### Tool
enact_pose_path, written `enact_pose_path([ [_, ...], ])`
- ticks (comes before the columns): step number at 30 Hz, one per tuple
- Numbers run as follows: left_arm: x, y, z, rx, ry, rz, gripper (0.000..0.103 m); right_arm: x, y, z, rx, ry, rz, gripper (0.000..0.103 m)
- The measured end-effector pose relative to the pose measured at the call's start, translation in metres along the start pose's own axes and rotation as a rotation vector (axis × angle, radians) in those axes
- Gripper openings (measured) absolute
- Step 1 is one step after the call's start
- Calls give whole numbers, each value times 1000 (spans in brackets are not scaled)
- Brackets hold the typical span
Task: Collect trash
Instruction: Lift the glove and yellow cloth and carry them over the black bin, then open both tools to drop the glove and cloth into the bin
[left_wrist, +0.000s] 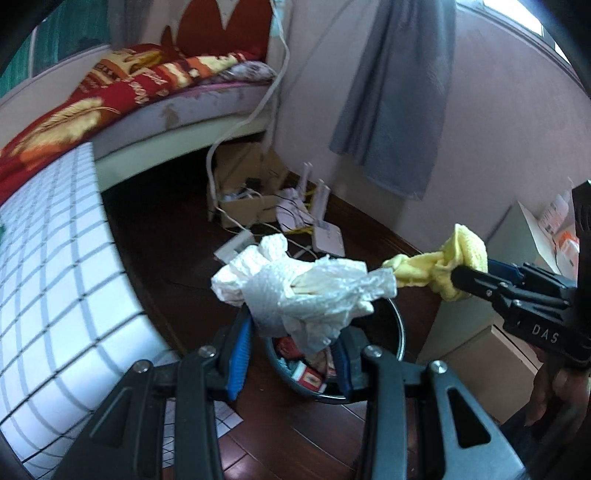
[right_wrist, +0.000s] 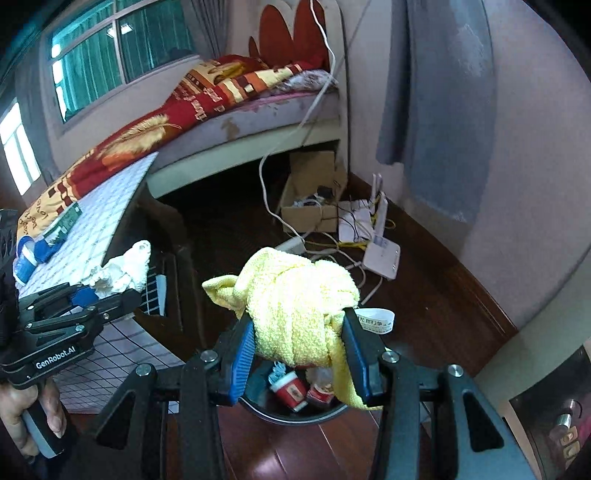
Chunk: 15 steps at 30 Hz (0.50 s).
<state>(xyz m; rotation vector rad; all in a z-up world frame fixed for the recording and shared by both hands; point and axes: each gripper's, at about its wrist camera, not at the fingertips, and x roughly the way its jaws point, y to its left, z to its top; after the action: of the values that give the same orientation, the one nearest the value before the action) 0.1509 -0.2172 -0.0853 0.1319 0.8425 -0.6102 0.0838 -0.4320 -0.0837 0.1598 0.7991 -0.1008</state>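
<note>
- Over the bin (left_wrist: 400, 332): both grippers carry loads, each pointing steeply down toward the opening.
- Left gripper (left_wrist: 291, 350): jaws partly closed, clamped on a crumpled white tissue wad (left_wrist: 295, 291). The wad bulges above and ahead of the pads and hangs directly above the bin's mouth.
- Right gripper (right_wrist: 299, 350): jaws partly closed on a knotted yellow cloth (right_wrist: 295, 306). One tail droops past the right pad toward the bin's rim (right_wrist: 291, 419).
- Judgement, step in hand: dropping both loads. Centre each load over the opening before releasing; open the jaws wide so nothing clings to the ribbed blue pads (right_wrist: 242, 363).
- Risk: the cloth's tail may catch on the rim, and the tissue is light and may drift.
- Bin: round, dark, standing on a wooden floor (right_wrist: 424, 295) beside a checked table (left_wrist: 55, 277). It already holds red packets and cups (right_wrist: 291, 391).
</note>
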Motion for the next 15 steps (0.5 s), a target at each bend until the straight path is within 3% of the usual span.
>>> enact_pose_path([
  [15, 81, -19, -14, 22, 159, -74, 40, 66, -30, -29, -2, 144, -4, 48],
])
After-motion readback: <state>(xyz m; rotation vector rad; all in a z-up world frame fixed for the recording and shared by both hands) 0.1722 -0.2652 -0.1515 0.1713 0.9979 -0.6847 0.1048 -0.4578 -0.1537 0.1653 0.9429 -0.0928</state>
